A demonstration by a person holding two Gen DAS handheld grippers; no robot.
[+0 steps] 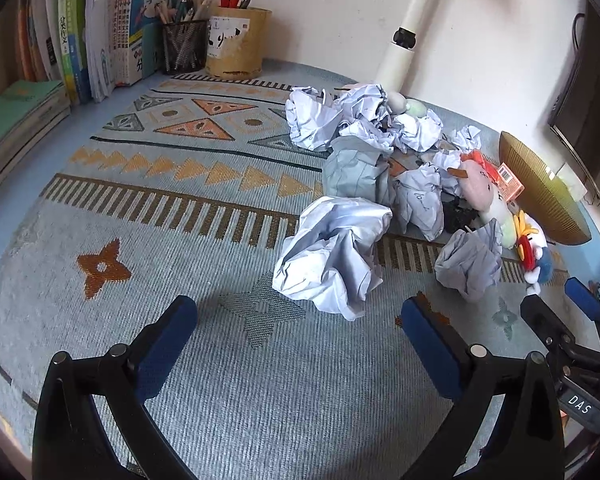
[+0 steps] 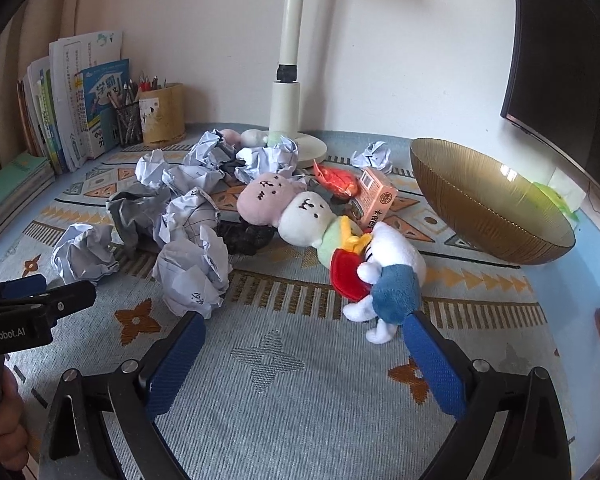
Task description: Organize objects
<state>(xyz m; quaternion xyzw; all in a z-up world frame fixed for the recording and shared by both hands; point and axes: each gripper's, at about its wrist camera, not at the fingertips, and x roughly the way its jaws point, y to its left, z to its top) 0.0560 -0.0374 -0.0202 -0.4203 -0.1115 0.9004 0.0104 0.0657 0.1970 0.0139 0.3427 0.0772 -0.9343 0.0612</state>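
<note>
Several crumpled paper balls (image 1: 332, 256) (image 2: 192, 272) lie heaped on the patterned mat with plush toys: a white duck plush (image 2: 388, 276) (image 1: 534, 248), a white and green plush (image 2: 308, 220) and a pink plush (image 2: 264, 196) (image 1: 476, 188). An orange carton (image 2: 374, 196) (image 1: 510, 180) and a red wrapper (image 2: 338, 180) lie among them. My left gripper (image 1: 300, 320) is open, just short of the nearest paper ball. My right gripper (image 2: 304, 340) is open and holds nothing, with the duck plush by its right finger.
A golden ribbed bowl (image 2: 500, 236) (image 1: 540, 196) leans at the right. A white lamp post (image 2: 288, 92) (image 1: 408, 36) stands behind the pile. Books (image 1: 92, 40), a mesh pen cup (image 1: 182, 48) and a bamboo pen holder (image 1: 238, 40) line the back left. A dark monitor (image 2: 572, 60) is on the right.
</note>
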